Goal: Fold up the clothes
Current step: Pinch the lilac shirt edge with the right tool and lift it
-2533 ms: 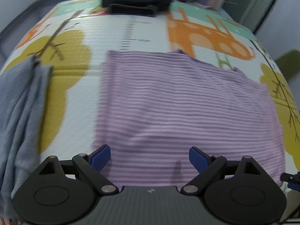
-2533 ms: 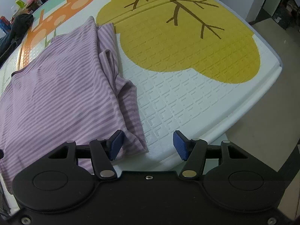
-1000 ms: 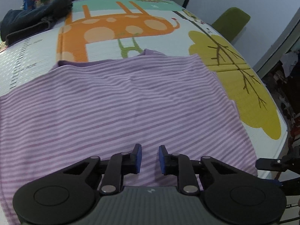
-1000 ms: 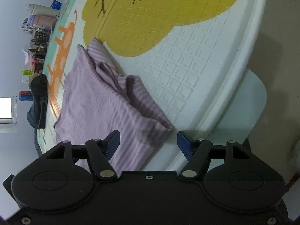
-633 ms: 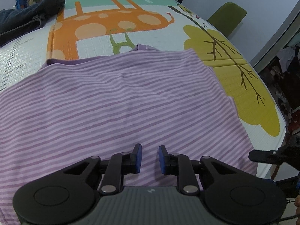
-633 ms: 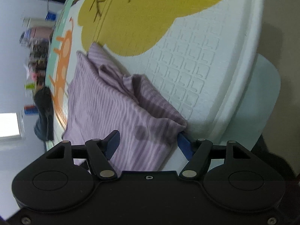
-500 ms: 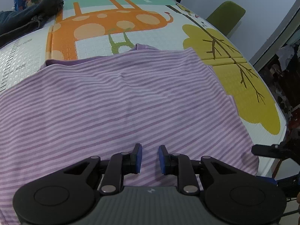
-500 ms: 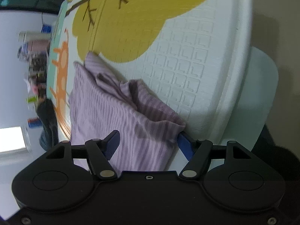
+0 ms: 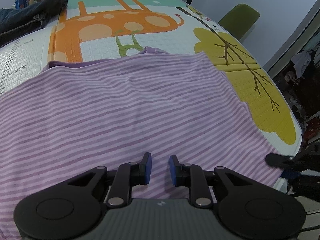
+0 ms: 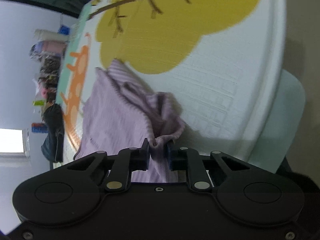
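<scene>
On the animal-print play mat [image 9: 96,30] lies the purple striped shirt [image 9: 130,104], spread flat, its near right corner bunched at the mat's edge. It looks thin, soft and floppy (it should sag and drag if lifted from one point), so corners or hem seem the sensible grab spots. The right gripper [image 10: 158,154] is closing, with that bunched corner between its pads. The left gripper [image 9: 159,168] hangs over the near hem, jaws narrowly apart; whether they pinch fabric I can't tell. The right view is blurry, and the sleeves are tucked away.
</scene>
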A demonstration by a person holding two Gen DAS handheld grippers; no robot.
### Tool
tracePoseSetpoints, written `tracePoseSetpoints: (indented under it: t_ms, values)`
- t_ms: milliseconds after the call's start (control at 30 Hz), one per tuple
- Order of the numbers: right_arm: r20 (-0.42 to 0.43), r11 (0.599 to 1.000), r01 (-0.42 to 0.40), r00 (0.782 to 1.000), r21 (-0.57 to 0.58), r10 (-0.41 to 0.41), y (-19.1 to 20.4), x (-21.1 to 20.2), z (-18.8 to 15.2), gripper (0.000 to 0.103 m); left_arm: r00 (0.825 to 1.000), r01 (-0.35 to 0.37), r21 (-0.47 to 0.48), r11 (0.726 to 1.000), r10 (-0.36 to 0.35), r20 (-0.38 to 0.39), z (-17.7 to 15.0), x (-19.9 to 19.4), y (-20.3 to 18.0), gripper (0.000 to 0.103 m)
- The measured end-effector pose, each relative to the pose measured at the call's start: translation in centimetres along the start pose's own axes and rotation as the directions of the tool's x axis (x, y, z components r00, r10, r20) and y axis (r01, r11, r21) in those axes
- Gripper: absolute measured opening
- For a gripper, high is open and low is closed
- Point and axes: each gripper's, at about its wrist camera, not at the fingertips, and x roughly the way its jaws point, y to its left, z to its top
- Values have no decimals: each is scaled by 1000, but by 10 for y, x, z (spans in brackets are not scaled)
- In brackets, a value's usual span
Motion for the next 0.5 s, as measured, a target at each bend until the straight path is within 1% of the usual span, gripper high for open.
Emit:
tracePoseSetpoints:
  t_ms: [133,267,367,500]
  values:
    - [21,993,-32,999,-114,35,25,-8,-6,12,1000,-1,-13,1000,1,4,0,0,1,22]
    - [33,974,-77,996,-214,86,52,-15,-11,12,1000,-11,-50,999,12,16,-2,-4,2,22]
    - [19,953,-99,994,-287,109,70,-18,-17,12,999,-35,-61,997,38,33,-3,-12,5,23]
    - [1,927,-105,994,-359,113,88,-16,-25,12,993,-96,-100,990,102,53,-7,-27,18,24]
